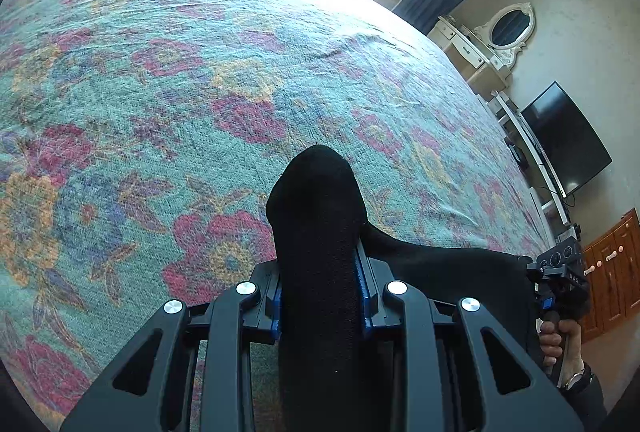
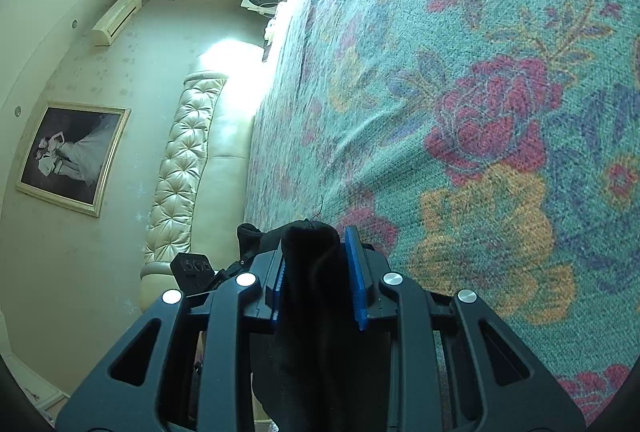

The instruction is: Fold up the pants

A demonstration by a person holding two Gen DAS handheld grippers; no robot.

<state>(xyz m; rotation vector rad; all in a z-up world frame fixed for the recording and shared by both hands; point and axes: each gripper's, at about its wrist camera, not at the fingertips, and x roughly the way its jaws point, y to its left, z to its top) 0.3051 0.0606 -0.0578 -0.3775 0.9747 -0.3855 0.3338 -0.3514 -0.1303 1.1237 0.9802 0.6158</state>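
Pants, black soft knit fabric (image 1: 320,216), hang bunched btwn my two grippers above the floral teal bedspread (image 1: 160,71). Left gripper (image 1: 322,296) & right gripper (image 2: 316,272) each clamp a wad. Risk: thick bunch slips, or legs land twisted w/ uneven hems.

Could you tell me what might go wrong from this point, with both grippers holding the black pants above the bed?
1. The left gripper pinches a thick bunch of the black pants, which bulge past its tip; layers might slip out unevenly.
2. The right gripper holds a shorter bunch near its fingertips, so a tug could free it.
3. The floral bedspread already shows wrinkles; dragging fabric across it may rumple it and skew the fold.
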